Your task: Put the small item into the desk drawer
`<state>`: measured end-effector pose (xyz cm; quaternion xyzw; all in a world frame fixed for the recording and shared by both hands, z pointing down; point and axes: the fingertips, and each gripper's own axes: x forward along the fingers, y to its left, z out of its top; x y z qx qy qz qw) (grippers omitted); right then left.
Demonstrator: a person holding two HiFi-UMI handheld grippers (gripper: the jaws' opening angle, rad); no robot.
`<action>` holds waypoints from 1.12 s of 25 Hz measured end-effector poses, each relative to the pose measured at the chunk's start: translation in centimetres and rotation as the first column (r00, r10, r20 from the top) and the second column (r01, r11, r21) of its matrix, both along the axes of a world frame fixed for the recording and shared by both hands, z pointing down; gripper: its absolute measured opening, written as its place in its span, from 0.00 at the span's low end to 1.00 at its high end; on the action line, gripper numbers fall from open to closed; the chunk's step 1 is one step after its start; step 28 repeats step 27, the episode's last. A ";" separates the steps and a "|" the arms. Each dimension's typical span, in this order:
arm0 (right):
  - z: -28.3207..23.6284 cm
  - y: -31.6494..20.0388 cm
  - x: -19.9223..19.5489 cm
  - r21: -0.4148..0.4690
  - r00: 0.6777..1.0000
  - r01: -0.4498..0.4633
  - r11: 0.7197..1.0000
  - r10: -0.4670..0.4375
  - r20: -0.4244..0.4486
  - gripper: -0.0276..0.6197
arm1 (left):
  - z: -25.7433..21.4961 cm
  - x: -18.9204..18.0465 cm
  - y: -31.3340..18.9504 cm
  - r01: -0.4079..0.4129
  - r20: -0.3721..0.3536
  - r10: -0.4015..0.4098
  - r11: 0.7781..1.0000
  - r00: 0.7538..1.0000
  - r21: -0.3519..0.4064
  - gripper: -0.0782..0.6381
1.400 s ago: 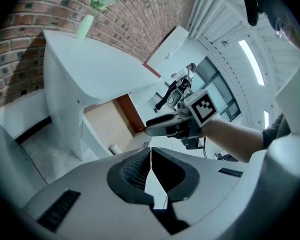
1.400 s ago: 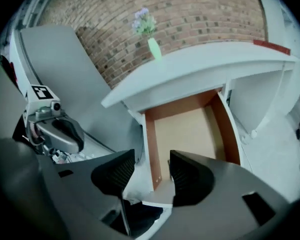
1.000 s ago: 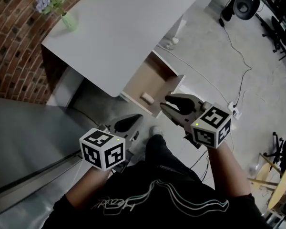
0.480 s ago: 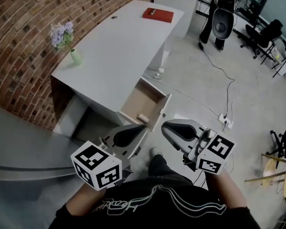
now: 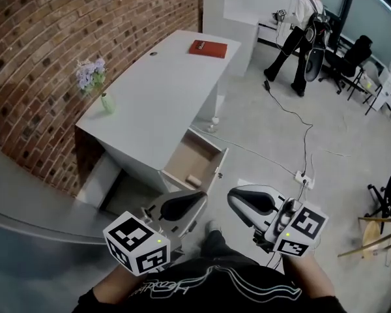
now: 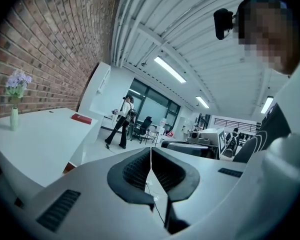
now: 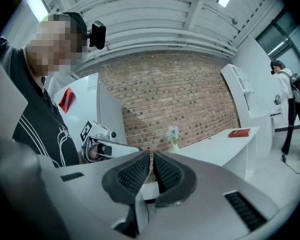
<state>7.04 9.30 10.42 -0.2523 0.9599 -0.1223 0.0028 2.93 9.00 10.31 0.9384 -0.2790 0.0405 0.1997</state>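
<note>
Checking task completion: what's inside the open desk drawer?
One small pale item lies on the drawer floor near its front panel. The back of the drawer is hidden under the desk top.

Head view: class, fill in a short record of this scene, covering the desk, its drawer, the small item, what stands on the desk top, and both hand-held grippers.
desk: white, beside the brick wall
drawer: pulled open
small item: lying inside the drawer, near its front panel
desk top: vase of flowers on the wall side; red book at the far end
left hand-held gripper: shut, empty, clear of the drawer
right hand-held gripper: shut, empty, clear of the drawer
background: person standing beyond the desk
</note>
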 end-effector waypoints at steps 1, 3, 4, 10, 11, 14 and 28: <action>0.0 0.2 0.1 0.002 1.000 -0.004 1.000 0.004 0.003 0.13 | -0.1 0.2 0.3 -0.002 0.002 0.002 1.000 1.000 0.007 0.15; 0.3 0.5 0.5 0.005 1.000 -0.007 1.000 0.007 0.003 0.13 | -0.1 0.6 0.7 -0.004 0.009 0.004 1.000 1.000 0.015 0.15; 0.5 0.5 0.8 0.004 1.000 -0.007 1.000 0.007 0.004 0.13 | 0.0 0.9 0.8 -0.003 0.012 0.003 1.000 1.000 0.015 0.15; 1.0 0.7 2.3 -0.010 1.000 -0.012 1.000 0.012 0.011 0.12 | 0.1 2.3 1.1 -0.003 0.025 0.003 1.000 1.000 0.011 0.15; 1.0 0.7 2.5 -0.020 1.000 -0.012 1.000 0.013 0.023 0.12 | 0.1 2.5 1.1 -0.004 0.025 0.004 1.000 1.000 0.010 0.15; 1.0 1.0 2.8 -0.048 0.998 -0.010 0.999 0.013 0.057 0.12 | 0.0 2.7 1.4 -0.011 0.022 0.011 1.000 1.000 0.007 0.15; 1.1 1.9 3.9 -0.050 0.997 -0.016 0.999 0.019 0.074 0.12 | 0.0 3.5 2.4 -0.003 0.040 0.002 1.000 0.999 0.020 0.15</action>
